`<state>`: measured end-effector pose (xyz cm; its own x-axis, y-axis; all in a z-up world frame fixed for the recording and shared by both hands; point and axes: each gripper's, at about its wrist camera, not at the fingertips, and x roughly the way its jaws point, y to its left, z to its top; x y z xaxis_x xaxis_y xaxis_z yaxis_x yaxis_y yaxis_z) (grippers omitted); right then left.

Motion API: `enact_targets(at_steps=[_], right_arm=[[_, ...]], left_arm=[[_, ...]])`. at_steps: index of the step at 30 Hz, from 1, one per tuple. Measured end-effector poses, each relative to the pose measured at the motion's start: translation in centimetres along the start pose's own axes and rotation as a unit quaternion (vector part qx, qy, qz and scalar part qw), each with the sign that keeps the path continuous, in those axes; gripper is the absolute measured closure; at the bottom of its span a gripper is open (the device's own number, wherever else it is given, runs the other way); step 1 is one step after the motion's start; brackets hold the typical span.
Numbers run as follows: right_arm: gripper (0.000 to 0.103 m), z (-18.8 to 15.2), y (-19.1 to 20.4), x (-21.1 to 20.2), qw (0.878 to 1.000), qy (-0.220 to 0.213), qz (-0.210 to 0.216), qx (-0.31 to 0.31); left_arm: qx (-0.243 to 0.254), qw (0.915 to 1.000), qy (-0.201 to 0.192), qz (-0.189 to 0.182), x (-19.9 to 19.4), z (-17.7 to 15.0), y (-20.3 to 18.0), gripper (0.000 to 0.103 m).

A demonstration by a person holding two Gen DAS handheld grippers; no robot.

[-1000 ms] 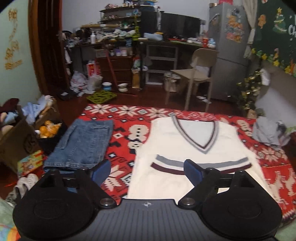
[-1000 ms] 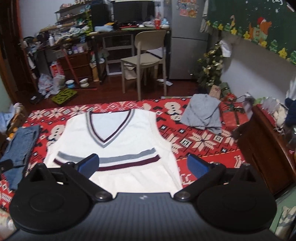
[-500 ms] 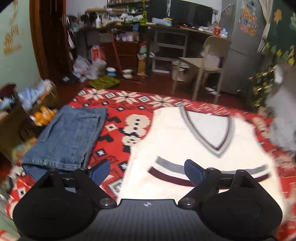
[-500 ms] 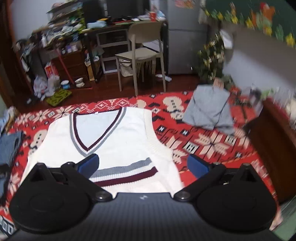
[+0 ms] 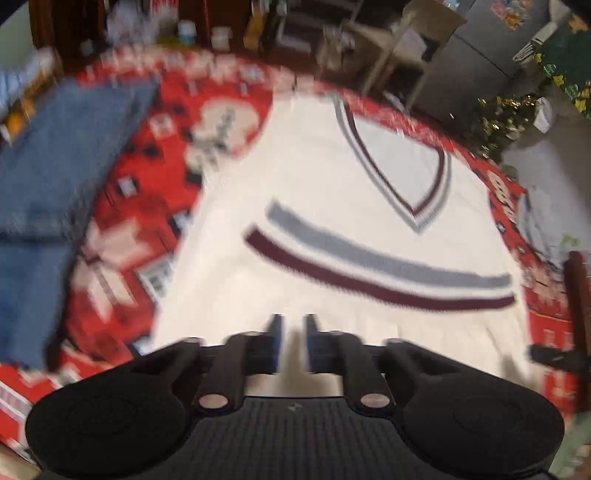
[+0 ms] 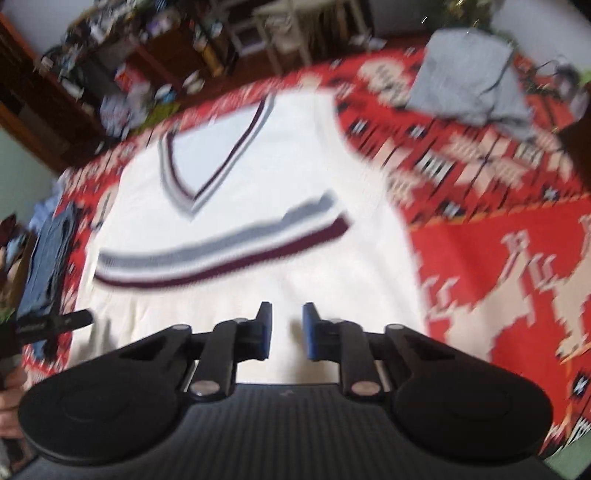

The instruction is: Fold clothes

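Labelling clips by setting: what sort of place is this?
Most likely a lived-in home room: a patterned red blanket with a white knit vest laid out, a fridge, a chair and cluttered shelves behind.

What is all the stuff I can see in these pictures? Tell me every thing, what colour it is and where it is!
Vest: one, white with grey and maroon stripes and a V-neck, spread flat mid-blanket.
Blanket: one, red with cream patterns, under all the clothes.
Jeans: one, blue denim, lying on the blanket to the vest's left.
Grey garment: one, grey, crumpled on the blanket's far right.
Chair: one, beige, on the floor beyond the blanket.
Fridge: one, grey, behind the chair.
Left gripper: one, black with blue pads, over the vest's bottom hem, jaws closing; whether cloth is pinched is unclear.
Right gripper: one, black with blue pads, over the hem further right, jaws closing, a gap showing.
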<state>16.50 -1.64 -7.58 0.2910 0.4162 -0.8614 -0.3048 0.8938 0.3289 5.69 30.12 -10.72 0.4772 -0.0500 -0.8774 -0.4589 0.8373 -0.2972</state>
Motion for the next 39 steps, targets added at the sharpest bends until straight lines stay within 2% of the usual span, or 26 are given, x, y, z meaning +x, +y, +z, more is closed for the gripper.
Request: enact_targets(at_steps=[2, 6, 9, 12, 21, 26, 31, 35, 39], right_arm=[[0.101, -0.4, 0.5, 1.0, 1.000, 0.028, -0.006, -0.006], [0.103, -0.2, 0.1, 2.9, 0.998, 0.054, -0.019, 0.014], [0.103, 0.6, -0.6, 4.1, 0.998, 0.058, -0.019, 0.028], [0.103, 1.2, -0.7, 4.7, 0.998, 0.057, -0.001, 0.038], [0.103, 3.9, 1.1, 6.6, 0.999, 0.037, 0.001, 0.023], [0.102, 4.4, 1.0, 5.4, 0.999, 0.027, 0.012, 0.033], [0.102, 3.0, -0.3, 3.2, 0.998, 0.047, -0.012, 0.030], [0.102, 2.4, -1.0, 4.8, 0.996, 0.071, -0.039, 0.027], [0.102, 3.9, -0.4, 5.8, 0.997, 0.060, -0.026, 0.038]], left_arm=[[-0.008, 0.9998, 0.010, -0.014, 0.3, -0.1, 0.3, 0.097], [-0.019, 0.9988, 0.016, -0.043, 0.4, 0.1, 0.5, 0.097], [-0.016, 0.9990, 0.008, -0.042, 0.4, 0.4, 0.2, 0.097], [-0.021, 0.9984, 0.013, -0.052, 0.8, 0.5, 0.4, 0.097], [-0.022, 0.9982, 0.002, -0.056, 1.2, 0.8, 1.0, 0.097], [-0.050, 0.9950, -0.012, -0.086, 0.8, 1.4, 2.3, 0.097], [-0.060, 0.9929, -0.022, -0.100, 0.1, 1.5, 2.7, 0.097], [-0.050, 0.9944, -0.013, -0.092, 0.6, 1.3, 2.3, 0.097], [-0.041, 0.9952, -0.011, -0.088, 0.9, 1.2, 2.1, 0.097]])
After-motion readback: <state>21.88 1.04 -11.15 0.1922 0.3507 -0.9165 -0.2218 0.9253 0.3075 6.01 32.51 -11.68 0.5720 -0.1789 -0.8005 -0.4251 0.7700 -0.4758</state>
